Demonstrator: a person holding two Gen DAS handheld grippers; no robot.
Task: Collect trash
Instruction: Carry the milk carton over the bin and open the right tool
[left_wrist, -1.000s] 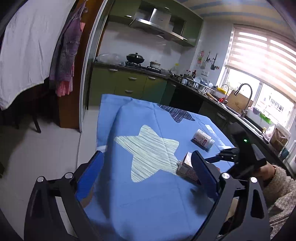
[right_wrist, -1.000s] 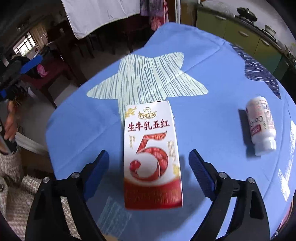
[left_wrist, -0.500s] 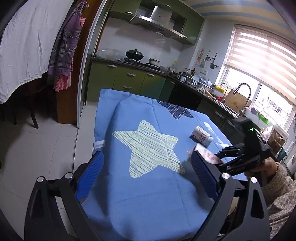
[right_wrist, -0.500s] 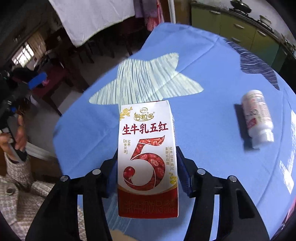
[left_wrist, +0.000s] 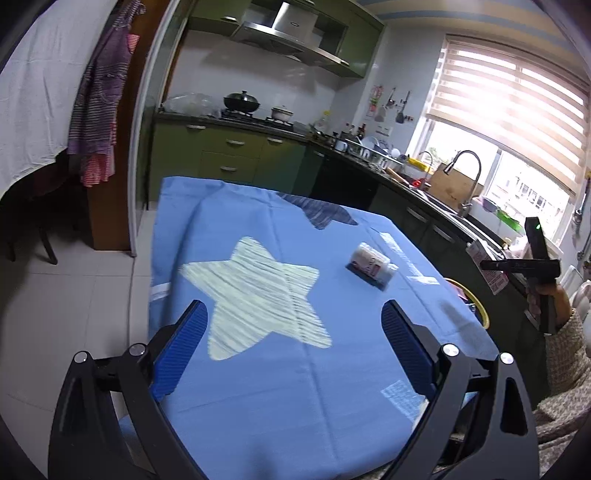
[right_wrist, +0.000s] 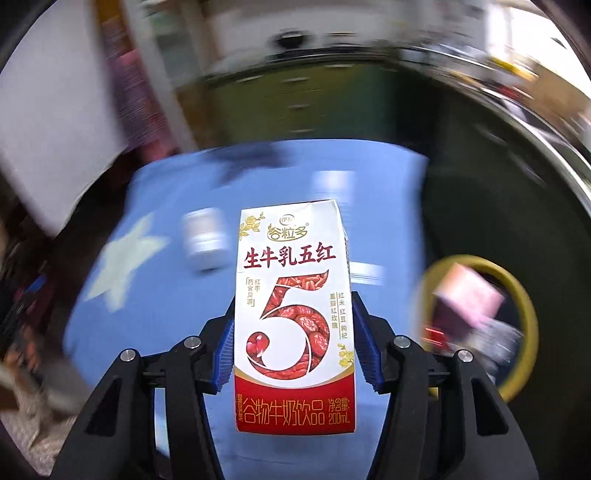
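My right gripper (right_wrist: 293, 332) is shut on a red-and-white milk carton (right_wrist: 293, 295) and holds it in the air above the blue tablecloth (right_wrist: 147, 332). In the left wrist view the right gripper (left_wrist: 517, 265) is raised off the table's right edge with the carton (left_wrist: 487, 269) in it. A small white bottle (left_wrist: 371, 263) lies on its side on the cloth; it also shows blurred in the right wrist view (right_wrist: 205, 242). My left gripper (left_wrist: 291, 350) is open and empty over the cloth's near part. A yellow-rimmed bin (right_wrist: 524, 306) holding pink trash stands to the right of the table.
The yellow rim of the bin (left_wrist: 476, 302) shows past the table's right edge. Green kitchen cabinets (left_wrist: 236, 162) and a counter with a sink tap (left_wrist: 469, 173) run behind and to the right. A white star (left_wrist: 255, 295) is printed on the cloth.
My right gripper closed on the carton, lifted it off the cloth and swung it right toward the bin. The left gripper stayed open over the cloth, with its view drifting slightly.
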